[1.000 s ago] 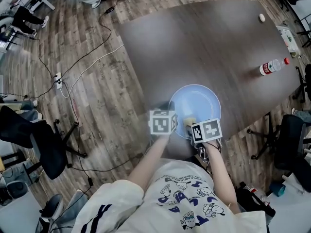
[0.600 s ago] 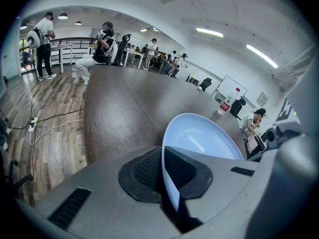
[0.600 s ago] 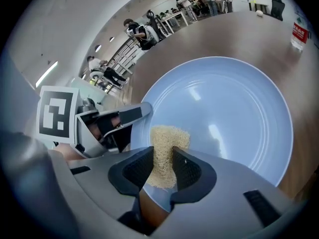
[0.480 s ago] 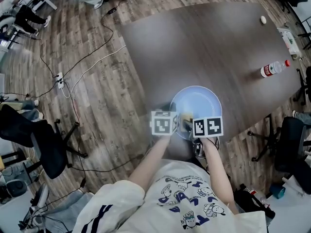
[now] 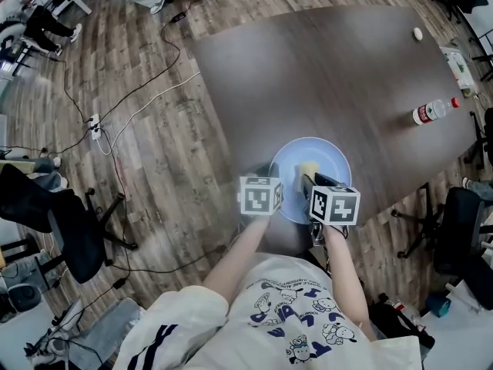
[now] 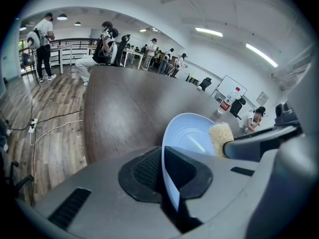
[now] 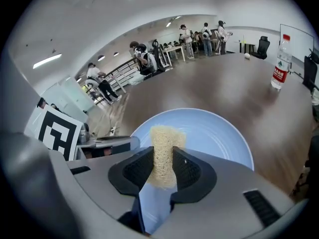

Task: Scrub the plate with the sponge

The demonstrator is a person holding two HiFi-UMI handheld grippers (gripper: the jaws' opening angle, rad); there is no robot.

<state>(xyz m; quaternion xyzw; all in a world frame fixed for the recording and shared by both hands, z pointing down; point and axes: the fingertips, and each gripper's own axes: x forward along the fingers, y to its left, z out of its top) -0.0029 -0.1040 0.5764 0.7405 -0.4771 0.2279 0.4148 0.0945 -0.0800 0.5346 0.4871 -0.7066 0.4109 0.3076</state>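
Note:
A pale blue plate [image 5: 327,164] lies on the dark table [image 5: 323,75] near its front edge. My left gripper [image 5: 271,185] is shut on the plate's left rim [image 6: 167,183]; in the left gripper view the rim runs between the jaws. My right gripper [image 5: 306,177] is shut on a yellowish sponge [image 5: 309,169], which sticks out past the jaws over the plate's inner face [image 7: 209,133]. The same sponge [image 7: 163,153] shows squeezed between the pads in the right gripper view, and its tip [image 6: 220,136] appears at the plate's right in the left gripper view.
A water bottle with a red label [image 5: 431,112] lies at the table's right side, a small white ball [image 5: 417,32] at the far right. Office chairs [image 5: 58,230] and cables [image 5: 115,129] are on the wooden floor at left; another chair [image 5: 458,230] stands right.
My right gripper has carried the sponge from the plate's near rim farther onto the plate, toward its middle, and its marker cube has tilted. The left gripper and the plate have stayed put.

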